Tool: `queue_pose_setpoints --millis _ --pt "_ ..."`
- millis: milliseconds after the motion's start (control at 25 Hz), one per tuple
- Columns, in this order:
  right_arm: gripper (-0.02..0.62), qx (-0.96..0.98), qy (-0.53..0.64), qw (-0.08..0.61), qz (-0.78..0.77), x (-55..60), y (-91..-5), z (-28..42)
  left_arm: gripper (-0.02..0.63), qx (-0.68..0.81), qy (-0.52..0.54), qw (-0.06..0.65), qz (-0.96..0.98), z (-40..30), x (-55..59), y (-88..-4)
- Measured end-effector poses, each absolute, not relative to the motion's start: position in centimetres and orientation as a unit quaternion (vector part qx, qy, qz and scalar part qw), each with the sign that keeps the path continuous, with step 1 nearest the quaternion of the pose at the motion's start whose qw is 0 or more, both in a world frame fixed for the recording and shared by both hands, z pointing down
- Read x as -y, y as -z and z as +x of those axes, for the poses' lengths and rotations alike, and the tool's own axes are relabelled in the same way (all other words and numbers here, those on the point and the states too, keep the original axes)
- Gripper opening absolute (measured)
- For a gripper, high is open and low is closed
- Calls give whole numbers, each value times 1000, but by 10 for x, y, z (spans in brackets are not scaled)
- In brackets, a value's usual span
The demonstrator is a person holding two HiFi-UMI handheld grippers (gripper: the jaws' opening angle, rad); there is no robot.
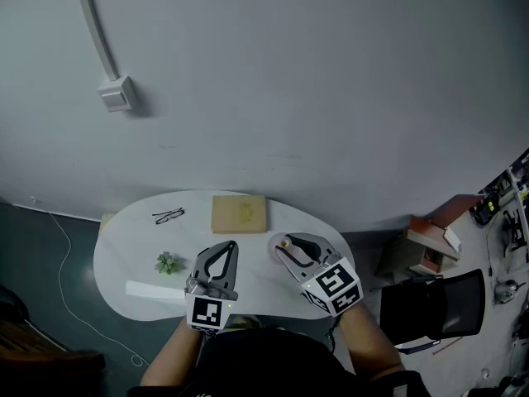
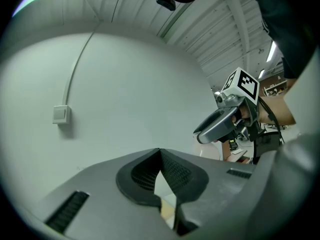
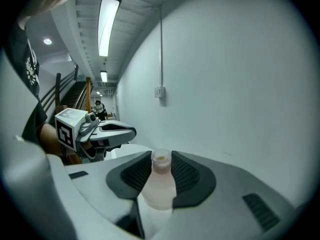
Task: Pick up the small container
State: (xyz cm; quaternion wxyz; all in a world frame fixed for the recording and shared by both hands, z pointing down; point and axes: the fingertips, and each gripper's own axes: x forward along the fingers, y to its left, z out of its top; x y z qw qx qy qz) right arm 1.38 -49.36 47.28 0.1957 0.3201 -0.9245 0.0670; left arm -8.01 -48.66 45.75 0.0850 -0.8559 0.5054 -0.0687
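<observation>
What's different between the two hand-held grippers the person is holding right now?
The right hand-held gripper clamps a small pale container between its jaws; the left hand-held gripper holds nothing. The right one's jaws are parted by the container, the left one's tips meet. Both are grey, carry a marker cube and hang over the white table.

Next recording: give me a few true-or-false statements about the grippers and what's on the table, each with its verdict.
1. The right gripper is closed on the small container. True.
2. The left gripper holds the glasses. False: its jaws meet with nothing between them, and the glasses lie on the table.
3. A small green plant sits on the table, left of the left gripper. True.
4. The wooden board lies on the floor. False: it lies on the table, near its far edge.
</observation>
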Motion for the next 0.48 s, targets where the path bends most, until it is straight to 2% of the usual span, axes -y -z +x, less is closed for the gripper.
queue_pose_setpoints --millis 480 --pt "138 928 -73 186 316 490 -468 8 3 -501 86 88 -856 -84 484 -459"
